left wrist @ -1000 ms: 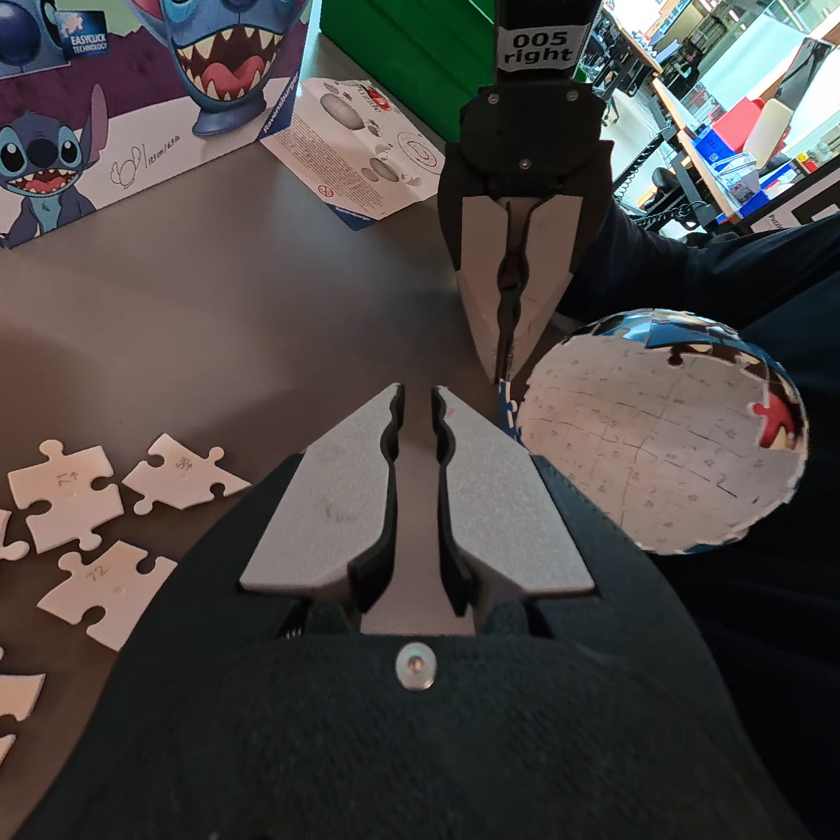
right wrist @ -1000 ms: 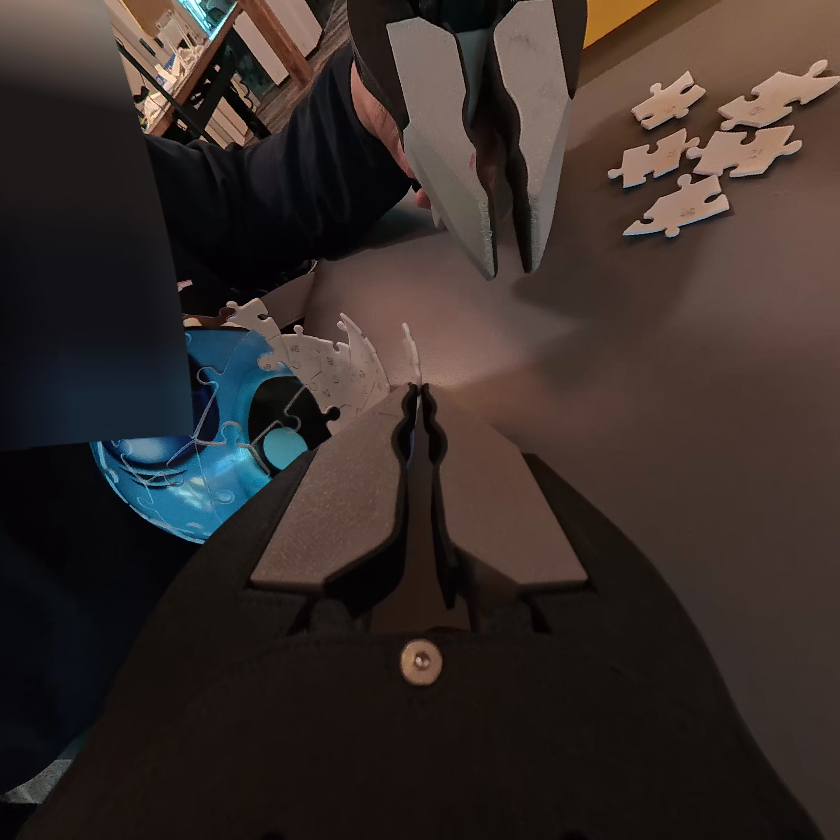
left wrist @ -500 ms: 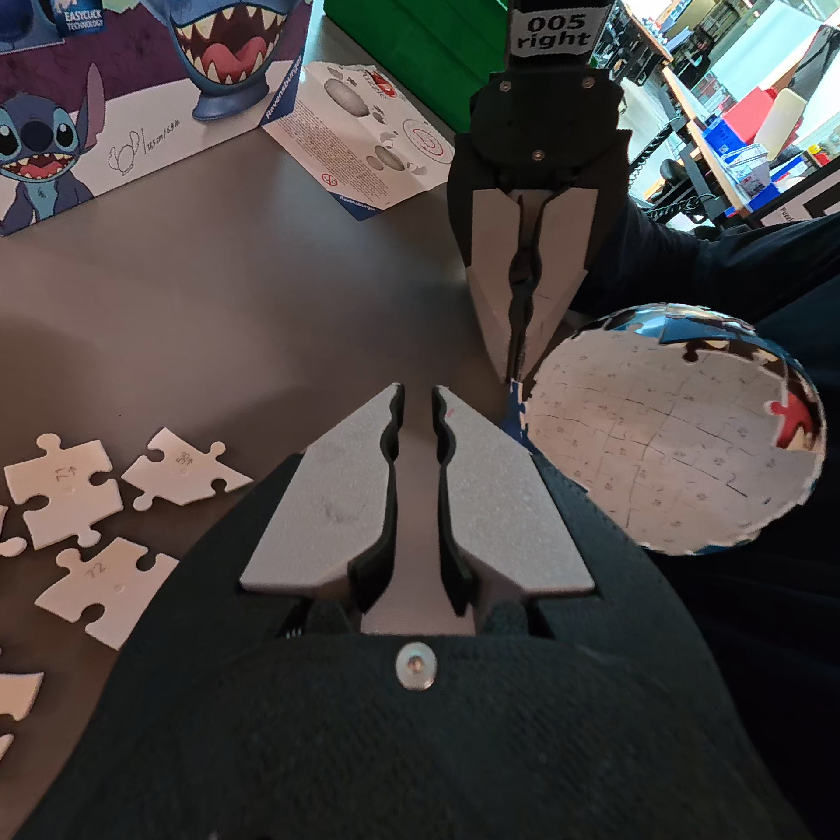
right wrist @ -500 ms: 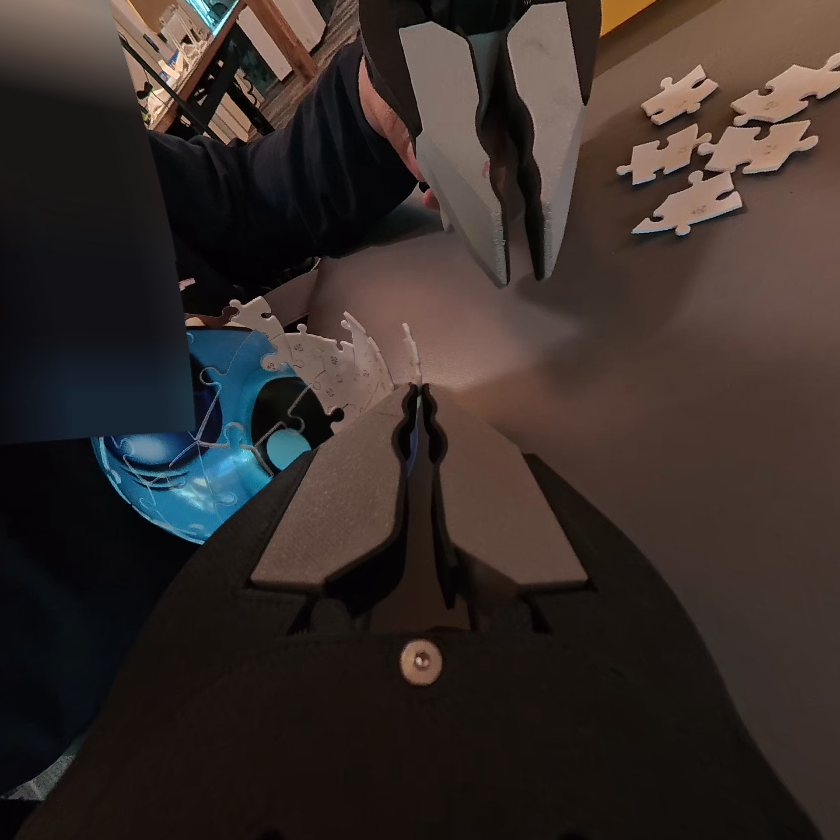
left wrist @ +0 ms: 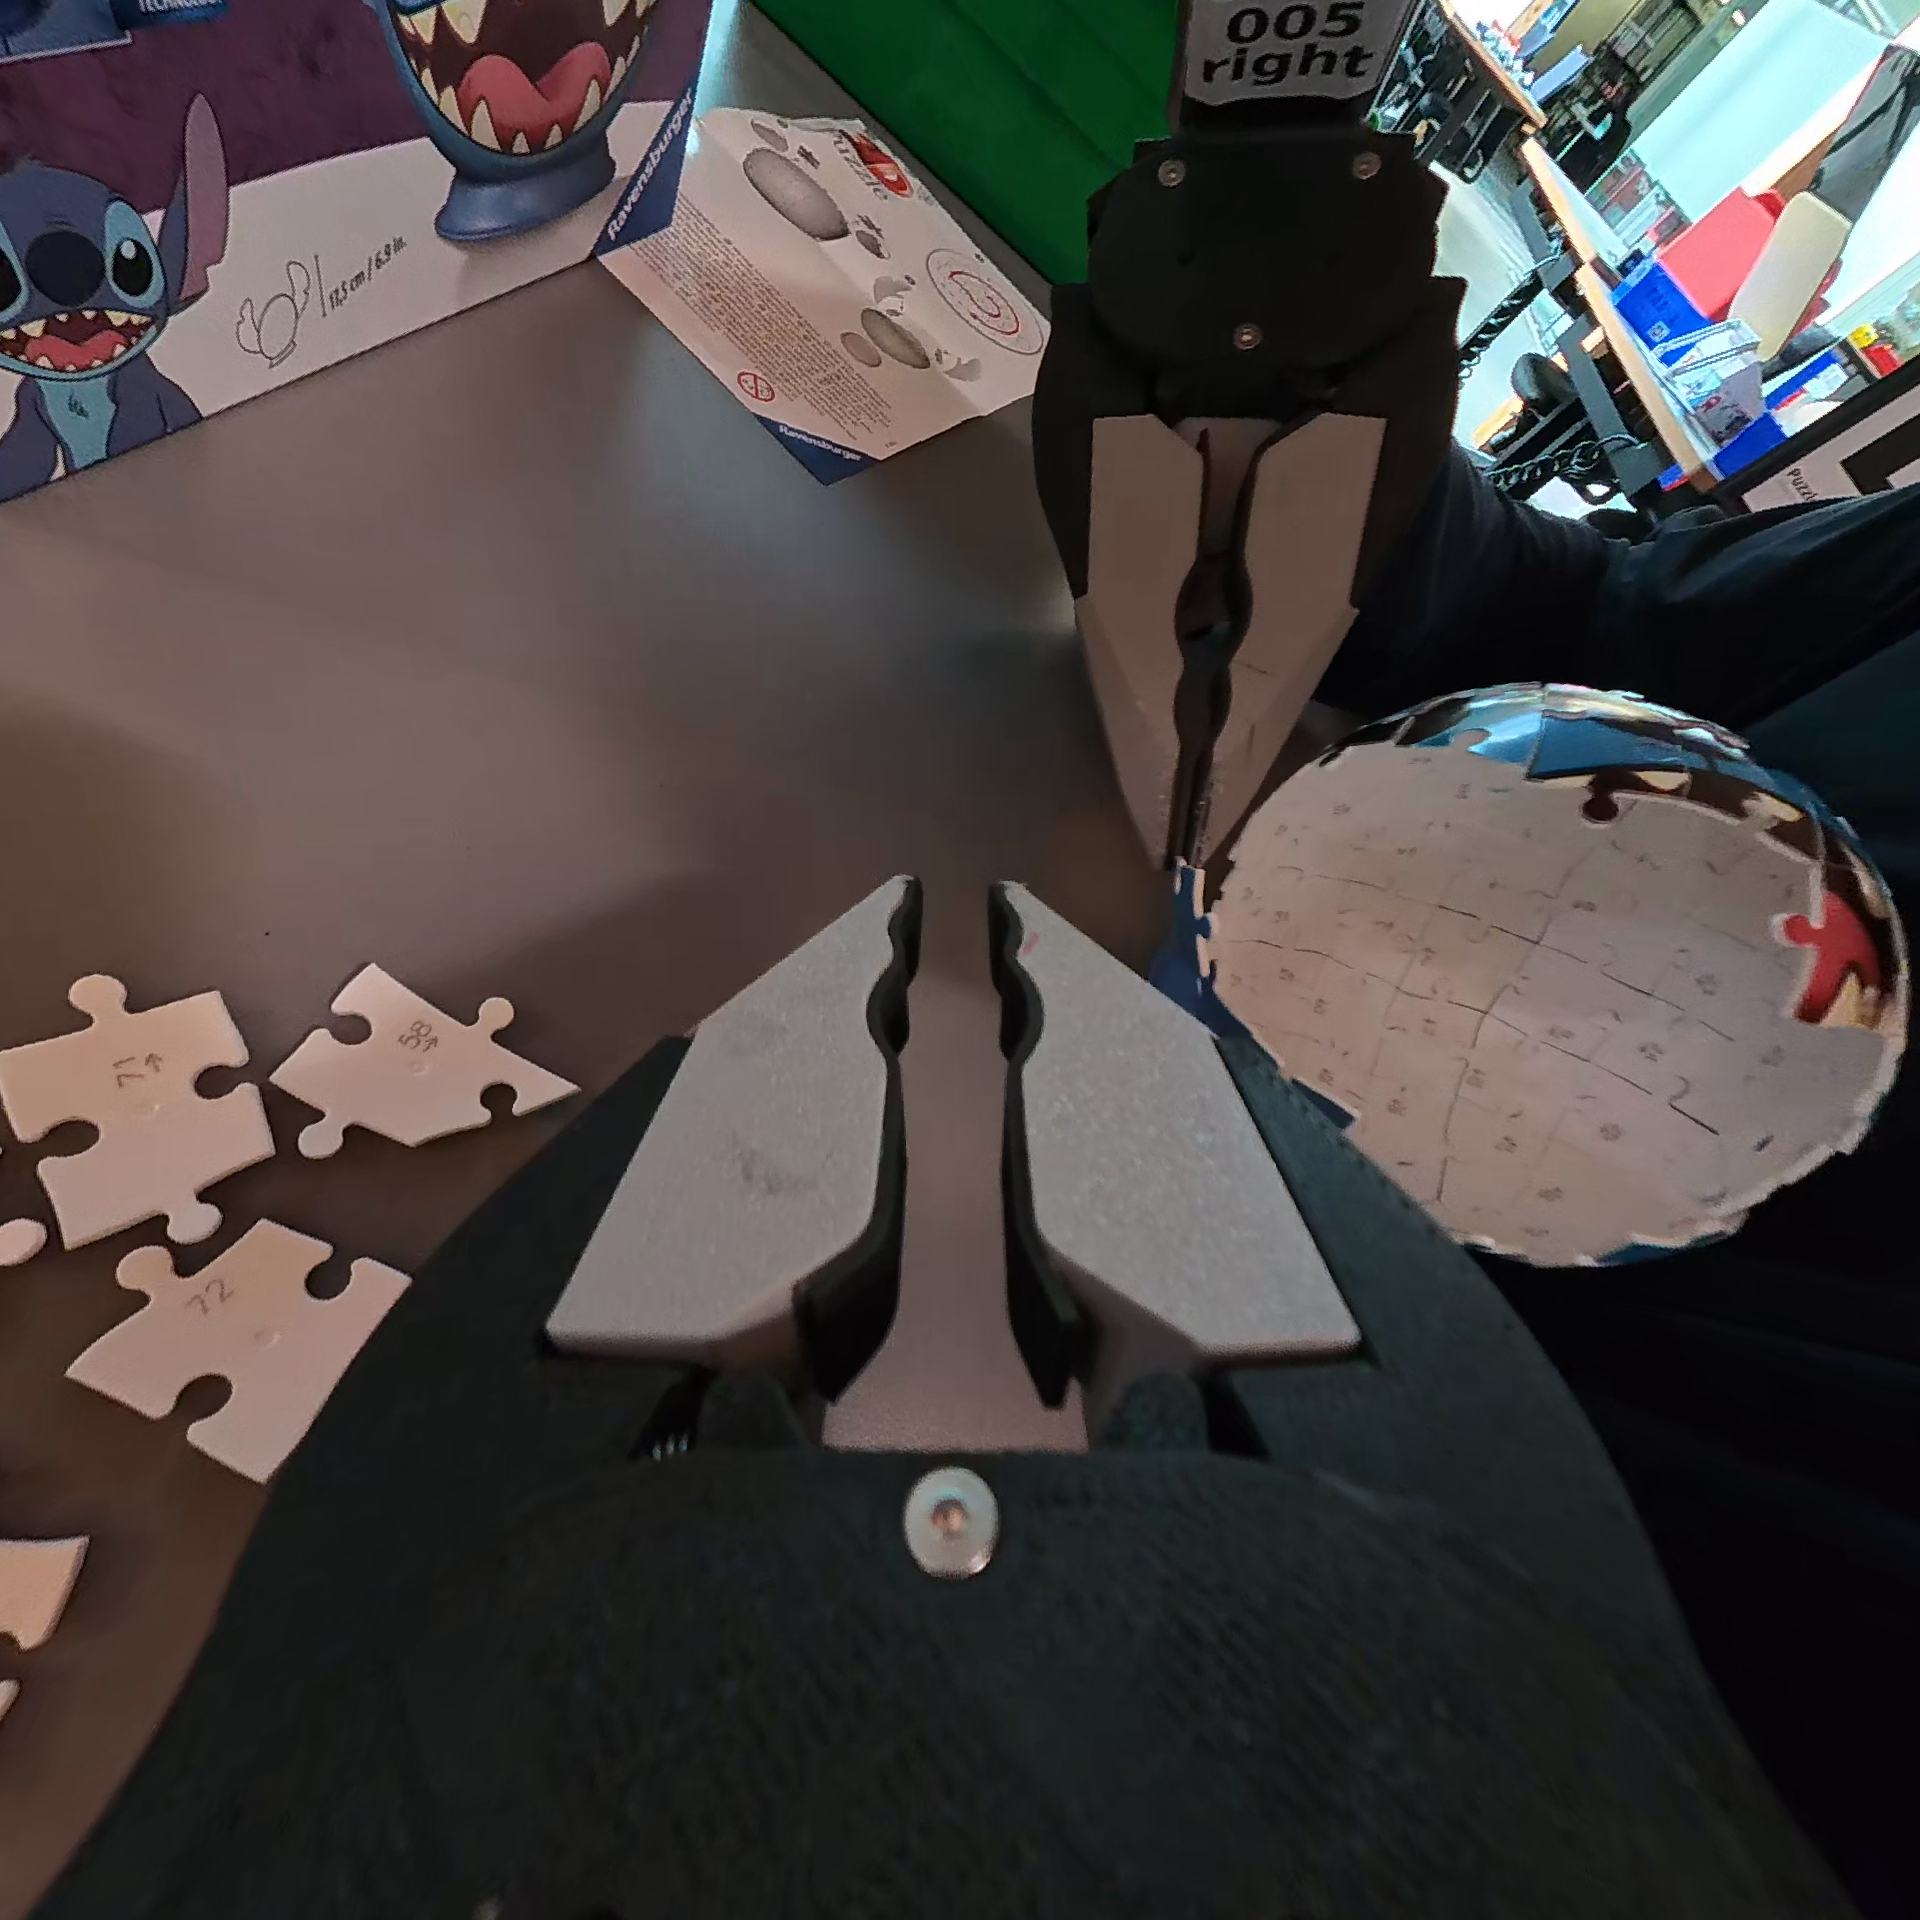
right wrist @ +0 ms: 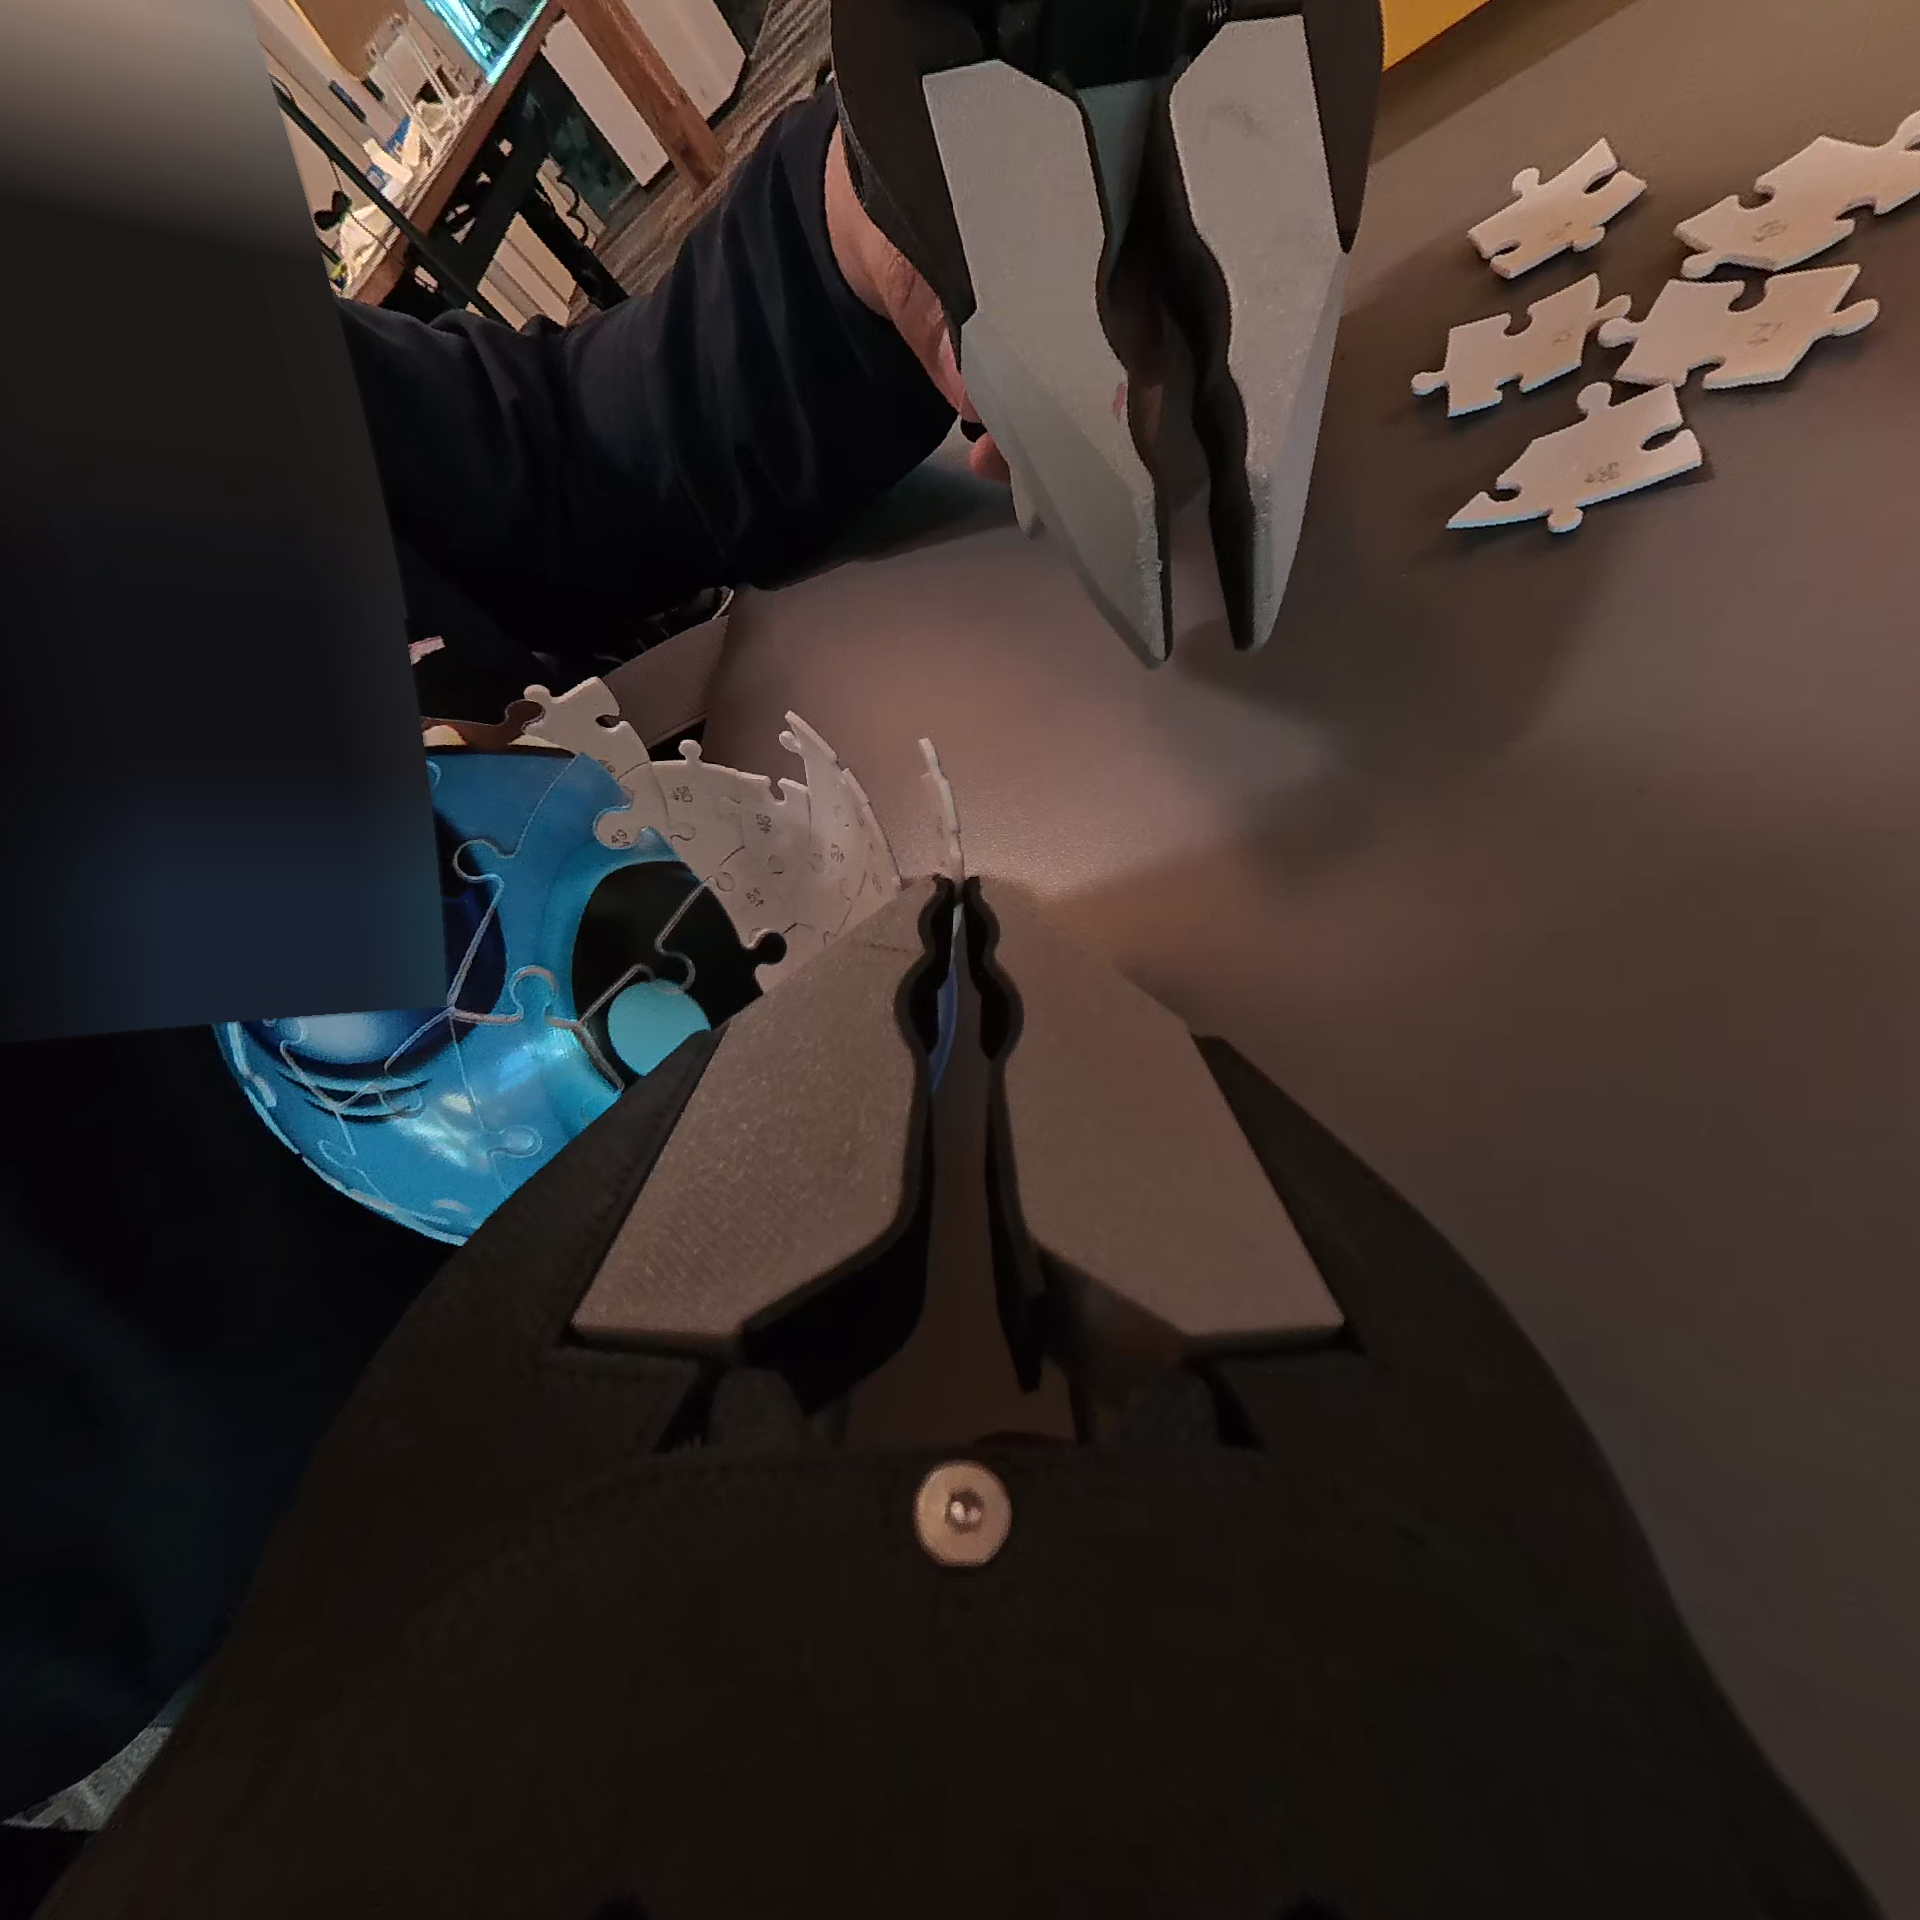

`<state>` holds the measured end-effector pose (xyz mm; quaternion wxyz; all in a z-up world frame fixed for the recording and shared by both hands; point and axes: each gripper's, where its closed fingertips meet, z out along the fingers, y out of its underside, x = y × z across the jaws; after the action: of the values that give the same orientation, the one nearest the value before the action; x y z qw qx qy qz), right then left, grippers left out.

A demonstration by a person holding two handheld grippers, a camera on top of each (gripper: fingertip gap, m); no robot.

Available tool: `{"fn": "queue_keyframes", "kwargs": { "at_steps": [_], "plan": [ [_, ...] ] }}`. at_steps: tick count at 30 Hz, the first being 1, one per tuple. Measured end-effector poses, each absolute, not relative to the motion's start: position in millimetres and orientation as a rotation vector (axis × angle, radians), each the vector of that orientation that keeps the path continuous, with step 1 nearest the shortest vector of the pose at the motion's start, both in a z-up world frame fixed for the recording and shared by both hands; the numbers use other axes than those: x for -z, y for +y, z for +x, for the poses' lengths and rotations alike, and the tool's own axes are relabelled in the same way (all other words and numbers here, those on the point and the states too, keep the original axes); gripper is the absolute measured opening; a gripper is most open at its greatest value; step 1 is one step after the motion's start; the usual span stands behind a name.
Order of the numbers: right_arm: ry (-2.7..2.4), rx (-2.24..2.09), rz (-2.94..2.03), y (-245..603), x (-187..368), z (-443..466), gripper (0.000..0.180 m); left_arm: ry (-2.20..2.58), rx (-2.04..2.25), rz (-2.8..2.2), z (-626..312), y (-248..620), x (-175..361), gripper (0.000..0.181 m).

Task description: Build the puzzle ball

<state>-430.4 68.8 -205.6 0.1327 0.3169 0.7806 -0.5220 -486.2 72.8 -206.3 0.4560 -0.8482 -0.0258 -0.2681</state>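
Observation:
The half-built puzzle ball (left wrist: 1507,997) is a bowl of joined pieces, white inside and blue outside, held at the right beyond the table edge. My right gripper (left wrist: 1184,857) is shut on its rim at the left side. In the right wrist view my right gripper (right wrist: 956,888) pinches the white rim, and the ball's blue outside (right wrist: 488,1101) lies to the left. My left gripper (left wrist: 954,899) is narrowly open and empty, just left of the ball, tips facing the right gripper's. It also shows in the right wrist view (right wrist: 1200,639), above the table.
Several loose white pieces (left wrist: 416,1070) lie on the grey table (left wrist: 520,675) at the left, also seen in the right wrist view (right wrist: 1590,457). The puzzle box (left wrist: 260,239), a leaflet (left wrist: 831,281) and a green box (left wrist: 987,114) stand at the back. A person's dark sleeve (right wrist: 623,416) is nearby. One gripper's finger ends stand about 6 centimetres off the other's.
Both grippers drifted only slightly. The right gripper stays shut on the ball's rim and the left gripper stays narrowly open and empty.

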Motion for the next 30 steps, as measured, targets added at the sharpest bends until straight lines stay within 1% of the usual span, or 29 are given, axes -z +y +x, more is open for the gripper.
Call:
{"fn": "queue_keyframes", "kwargs": {
  "at_steps": [14,20,30],
  "plan": [
    [2.280,1.506,0.923,68,203,-429,0.000,-0.052,0.632,-2.134,-485,72,213,0.011],
    [2.306,1.484,0.926,67,202,-427,0.000,-0.003,0.626,-2.183,-471,71,215,0.012],
    [2.312,1.485,0.917,66,199,-425,0.000,0.069,0.706,-2.142,-445,63,189,0.012]
  ]
}}
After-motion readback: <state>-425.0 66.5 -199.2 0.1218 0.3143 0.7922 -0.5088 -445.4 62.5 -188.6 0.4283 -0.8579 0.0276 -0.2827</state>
